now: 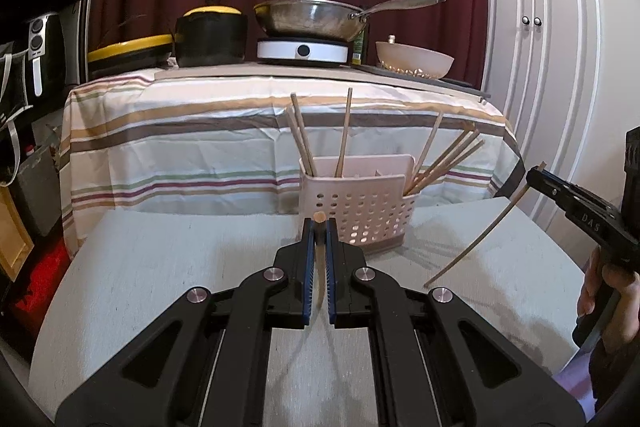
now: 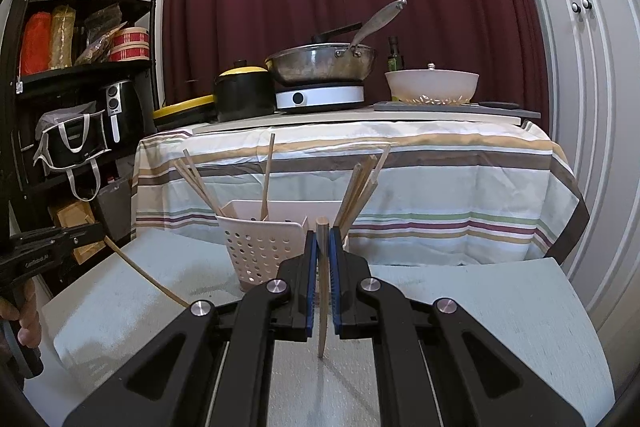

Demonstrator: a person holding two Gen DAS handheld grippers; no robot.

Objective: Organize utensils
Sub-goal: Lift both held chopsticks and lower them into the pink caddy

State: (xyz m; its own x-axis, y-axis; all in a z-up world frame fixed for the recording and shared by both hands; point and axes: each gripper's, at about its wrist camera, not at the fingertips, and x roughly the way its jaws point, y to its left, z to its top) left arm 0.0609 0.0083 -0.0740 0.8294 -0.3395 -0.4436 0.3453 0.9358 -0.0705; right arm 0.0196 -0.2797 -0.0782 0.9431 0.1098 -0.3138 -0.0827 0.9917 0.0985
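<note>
A pale perforated utensil holder [image 1: 362, 209] stands on the grey table, with several wooden chopsticks [image 1: 444, 157] leaning in its compartments. My left gripper [image 1: 319, 227] is shut on one wooden chopstick [image 1: 319, 259], held just in front of the holder. My right gripper [image 2: 323, 233] is shut on another wooden chopstick [image 2: 322, 291], its lower tip above the table, near the holder [image 2: 266, 247]. The right gripper [image 1: 534, 173] shows at the right of the left wrist view with its chopstick [image 1: 476, 245] slanting down. The left gripper [image 2: 94, 229] shows at the left of the right wrist view.
Behind stands a table with a striped cloth [image 1: 200, 139] carrying a black pot [image 1: 211, 37], a pan on a white hob [image 1: 308, 17] and a bowl [image 1: 414, 61]. A black shelf [image 2: 80, 75] is at left, white cupboard doors [image 1: 536, 27] at right.
</note>
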